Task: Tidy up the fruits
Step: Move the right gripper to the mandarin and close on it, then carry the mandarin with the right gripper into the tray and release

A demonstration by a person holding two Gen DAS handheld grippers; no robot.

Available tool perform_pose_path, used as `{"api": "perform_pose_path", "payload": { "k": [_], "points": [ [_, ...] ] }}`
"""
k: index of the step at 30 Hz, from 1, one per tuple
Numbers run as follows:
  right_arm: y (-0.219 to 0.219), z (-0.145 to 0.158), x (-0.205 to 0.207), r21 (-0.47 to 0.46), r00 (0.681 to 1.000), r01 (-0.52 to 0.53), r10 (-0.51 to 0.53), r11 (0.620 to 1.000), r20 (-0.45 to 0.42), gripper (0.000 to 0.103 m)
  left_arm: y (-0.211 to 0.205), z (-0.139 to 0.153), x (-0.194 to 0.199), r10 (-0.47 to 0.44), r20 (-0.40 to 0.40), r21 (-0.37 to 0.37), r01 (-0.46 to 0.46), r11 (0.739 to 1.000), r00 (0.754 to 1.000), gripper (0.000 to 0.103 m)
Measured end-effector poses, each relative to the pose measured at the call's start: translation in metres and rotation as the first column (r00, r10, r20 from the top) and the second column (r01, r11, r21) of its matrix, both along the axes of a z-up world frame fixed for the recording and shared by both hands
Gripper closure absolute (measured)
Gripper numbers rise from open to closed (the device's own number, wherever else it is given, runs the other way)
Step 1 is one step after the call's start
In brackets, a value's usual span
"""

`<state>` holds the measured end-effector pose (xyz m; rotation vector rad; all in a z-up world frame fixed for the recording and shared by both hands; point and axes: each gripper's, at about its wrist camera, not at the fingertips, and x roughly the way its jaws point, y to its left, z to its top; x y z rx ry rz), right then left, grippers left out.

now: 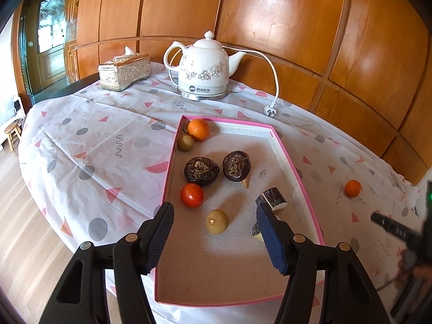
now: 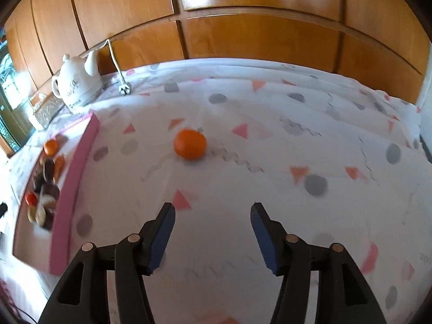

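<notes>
Wood panelling backs a round tabletop (image 1: 89,145) covered with a white cloth printed in pink triangles, grey dots and squiggles. At the far edge stand a white flowered kettle (image 1: 202,67), its cord trailing right to a loose plug (image 1: 270,111), and a silvery tissue box (image 1: 124,71) to its left. A dark oval logo and small print mark the kettle's base, too small to read.

On the left half lies a shallow pink-rimmed tray (image 1: 305,189). Inside it, at the far left corner, an orange (image 1: 199,129) touches a small tan fruit (image 1: 185,142); near the middle sit two dark brown fruits (image 1: 201,171) side by side, then a red tomato (image 1: 192,195), a second tan fruit (image 1: 217,221) and dark cut pieces (image 1: 274,198) by the right rim. The near part of the tray floor is bare.

A second orange (image 2: 189,143) lies alone on the cloth, well to the right of the tray, with open cloth all around it.

Over the tray's near end, the left gripper (image 1: 214,239) has its fingers apart, nothing between them. The right gripper (image 2: 212,239) hangs over bare cloth nearer than the lone orange, fingers likewise spread and empty. Beyond the tabletop's left edge are a wooden floor, a stool and a doorway.
</notes>
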<state>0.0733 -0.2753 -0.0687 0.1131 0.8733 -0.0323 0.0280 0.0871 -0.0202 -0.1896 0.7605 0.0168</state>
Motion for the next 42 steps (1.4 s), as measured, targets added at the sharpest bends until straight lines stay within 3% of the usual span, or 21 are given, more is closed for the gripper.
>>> {"api": "perform_pose_path", "payload": {
  "k": [10, 14, 18, 22, 25, 42],
  "points": [
    [0.010, 0.001, 0.065, 0.035, 1.000, 0.019, -0.018, 0.999, -0.013, 0.044, 0.001, 0.000, -0.004, 0.003, 0.001, 0.015, -0.003, 1.000, 1.000, 0.036],
    [0.011, -0.003, 0.081, 0.025, 0.999, 0.036, -0.036, 0.999, -0.030, 0.044, 0.008, -0.003, -0.009, 0.048, -0.006, 0.007, -0.048, 0.999, 0.999, 0.027],
    [0.008, -0.009, 0.092, 0.025, 0.997, 0.059, -0.058, 0.998, -0.043, 0.044, 0.020, -0.007, -0.011, 0.107, -0.021, -0.008, -0.107, 0.994, 0.994, 0.027],
    [0.008, -0.013, 0.095, 0.023, 0.997, 0.051, -0.049, 0.998, -0.051, 0.044, 0.027, -0.011, -0.011, 0.137, -0.036, -0.017, -0.138, 0.990, 0.990, 0.027],
    [0.012, -0.014, 0.096, 0.016, 0.998, 0.034, -0.034, 0.999, -0.047, 0.063, 0.028, -0.011, -0.011, 0.142, -0.039, -0.018, -0.143, 0.990, 0.989, 0.027],
    [0.034, -0.005, 0.064, -0.001, 0.997, -0.071, 0.071, 0.998, -0.029, 0.064, 0.027, -0.009, -0.015, 0.138, -0.036, -0.041, -0.139, 0.989, 0.990, 0.025]
  ]
}}
